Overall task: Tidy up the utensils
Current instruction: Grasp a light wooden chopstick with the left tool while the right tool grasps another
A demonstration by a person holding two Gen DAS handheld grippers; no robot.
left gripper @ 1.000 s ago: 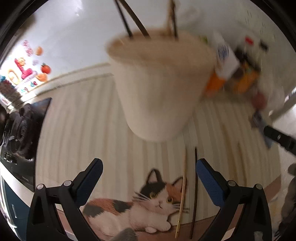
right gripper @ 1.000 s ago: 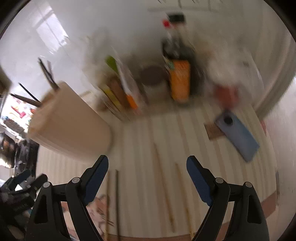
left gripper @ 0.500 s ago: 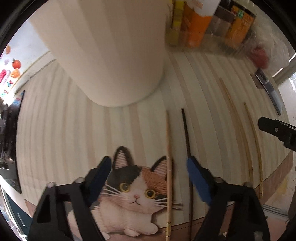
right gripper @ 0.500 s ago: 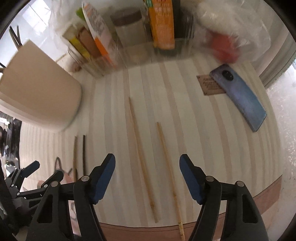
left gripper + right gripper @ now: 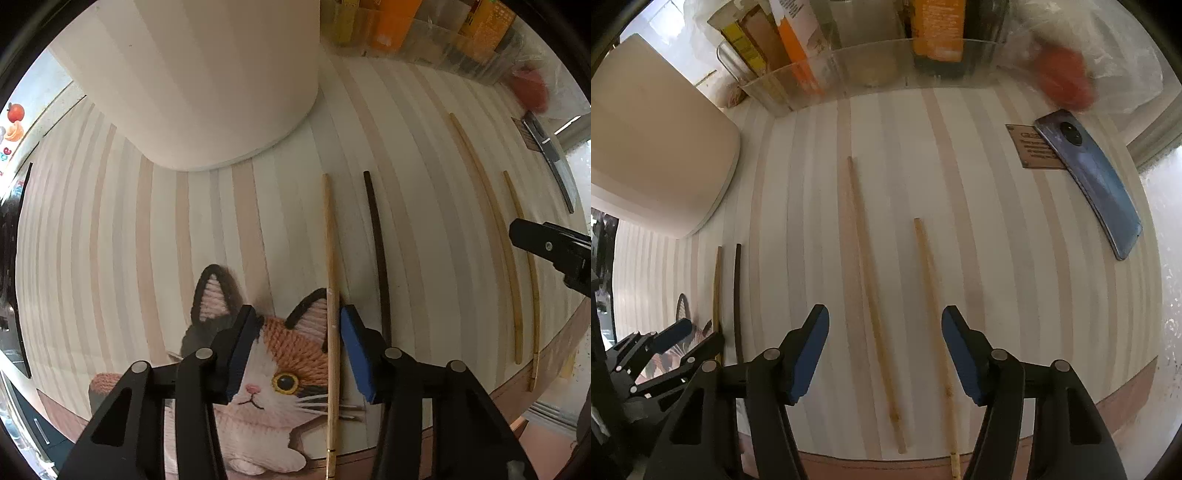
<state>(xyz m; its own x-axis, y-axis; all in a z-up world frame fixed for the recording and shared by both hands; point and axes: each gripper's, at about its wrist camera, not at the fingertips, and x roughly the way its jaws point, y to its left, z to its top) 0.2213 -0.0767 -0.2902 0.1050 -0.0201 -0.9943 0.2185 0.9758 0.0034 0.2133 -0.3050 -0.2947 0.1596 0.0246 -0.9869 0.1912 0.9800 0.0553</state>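
Lowered tongs (image 5: pixel 297 347) astride pale chopstick (image 5: pixel 331 295)

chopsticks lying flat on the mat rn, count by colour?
Light wood: 3, the first, second and third
Dark: 1
Total: 4

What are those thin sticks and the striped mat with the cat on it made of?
The pale sticks look like bare bamboo or wood: matte, tan, faint grain. The dark stick may be stained wood or plastic; I cannot tell which. The striped mat seems a smooth printed sheet, and its cat only looks like yarn embroidery, flat with the surface.
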